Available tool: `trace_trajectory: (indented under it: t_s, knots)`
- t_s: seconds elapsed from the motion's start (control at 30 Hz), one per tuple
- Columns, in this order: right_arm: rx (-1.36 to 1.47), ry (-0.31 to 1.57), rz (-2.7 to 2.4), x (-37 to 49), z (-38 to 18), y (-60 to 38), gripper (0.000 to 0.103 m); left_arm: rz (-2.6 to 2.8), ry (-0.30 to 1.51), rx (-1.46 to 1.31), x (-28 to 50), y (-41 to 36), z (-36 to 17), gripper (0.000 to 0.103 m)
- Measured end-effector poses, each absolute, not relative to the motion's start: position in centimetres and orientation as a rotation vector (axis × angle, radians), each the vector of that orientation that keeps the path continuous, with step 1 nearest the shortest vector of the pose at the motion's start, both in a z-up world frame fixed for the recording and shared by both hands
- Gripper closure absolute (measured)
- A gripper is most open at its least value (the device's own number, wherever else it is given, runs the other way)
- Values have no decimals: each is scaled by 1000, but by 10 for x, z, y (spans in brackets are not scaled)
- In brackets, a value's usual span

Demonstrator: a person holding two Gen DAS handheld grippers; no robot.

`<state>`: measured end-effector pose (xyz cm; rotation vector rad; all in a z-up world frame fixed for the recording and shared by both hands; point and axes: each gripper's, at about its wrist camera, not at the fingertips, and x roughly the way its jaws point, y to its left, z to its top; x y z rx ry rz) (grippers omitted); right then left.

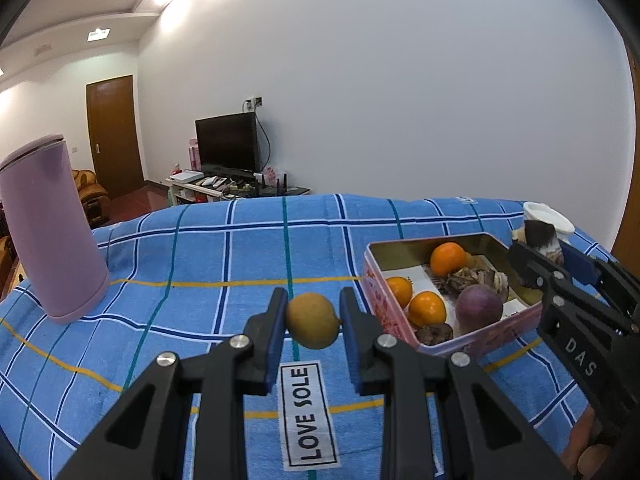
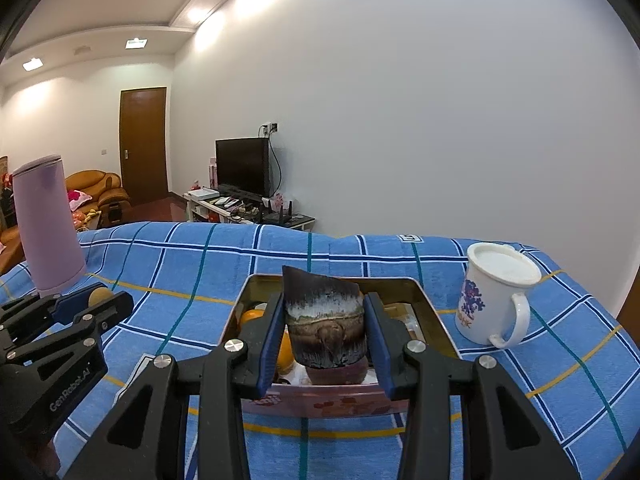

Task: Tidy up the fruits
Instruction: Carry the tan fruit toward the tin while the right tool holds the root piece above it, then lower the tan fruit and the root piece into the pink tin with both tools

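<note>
The left tongs (image 1: 313, 320) grip a yellow-brown fruit (image 1: 312, 321) above the blue cloth, left of the tin (image 1: 400, 322), while the right tongs (image 2: 325, 334) clamp a dark shell-like piece (image 2: 325, 318) over it — sorting mid-carry, I judge — next, each needs lowering and releasing.

Right gripper (image 2: 325, 334) is clamped on a dark brown, shell-like piece (image 2: 324, 320), held above the open tin box (image 2: 434, 312). Oranges (image 2: 251, 316) and a purple fruit (image 2: 336, 374) lie inside the tin. Left gripper (image 2: 94, 304) grips a yellowish fruit (image 2: 99, 294) to the left. White mug (image 2: 494, 296) stands right of the tin; lilac bottle (image 2: 48, 220) stands upright far left on the blue checked cloth (image 2: 180, 264).
</note>
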<state>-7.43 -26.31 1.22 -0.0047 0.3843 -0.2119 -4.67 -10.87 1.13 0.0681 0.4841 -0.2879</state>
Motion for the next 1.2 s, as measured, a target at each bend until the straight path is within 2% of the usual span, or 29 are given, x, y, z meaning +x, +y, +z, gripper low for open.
trace_trajectory:
  t_s: [1.2]
  knots:
    - [-2, 394, -314, -68, 12, -316, 62, -369, 458, 113, -39, -173, 23, 75]
